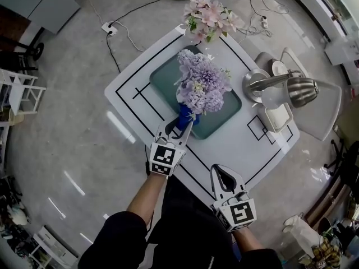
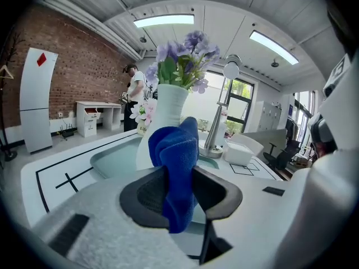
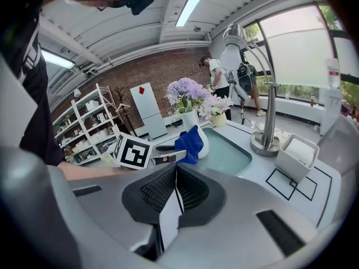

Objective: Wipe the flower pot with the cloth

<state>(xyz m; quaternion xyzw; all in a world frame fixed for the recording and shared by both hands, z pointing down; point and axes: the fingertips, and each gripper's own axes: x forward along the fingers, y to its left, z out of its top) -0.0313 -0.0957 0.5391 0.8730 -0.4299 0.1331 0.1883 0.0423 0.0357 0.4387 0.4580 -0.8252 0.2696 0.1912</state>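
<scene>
At frame centre the left tool (image 1: 182,128) clamps a bunched blue cloth (image 2: 176,161) against the white ceramic flower pot (image 2: 168,102); lower right, the right tool (image 3: 175,178) sits closed, empty.

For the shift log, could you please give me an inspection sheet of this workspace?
Surface: white table with black line markings, carrying a teal tray.
Job's things: white flower pot upright in the tray; blue cloth at its lower side.
Clutter: pink flower arrangement, lamp, white box.
Grippers: left gripper shut on the cloth; right gripper shut, empty, held back at the near edge.
Cables: cables and power strip on the floor beyond the table.
Surroundings: person standing in the background, shelving.
</scene>
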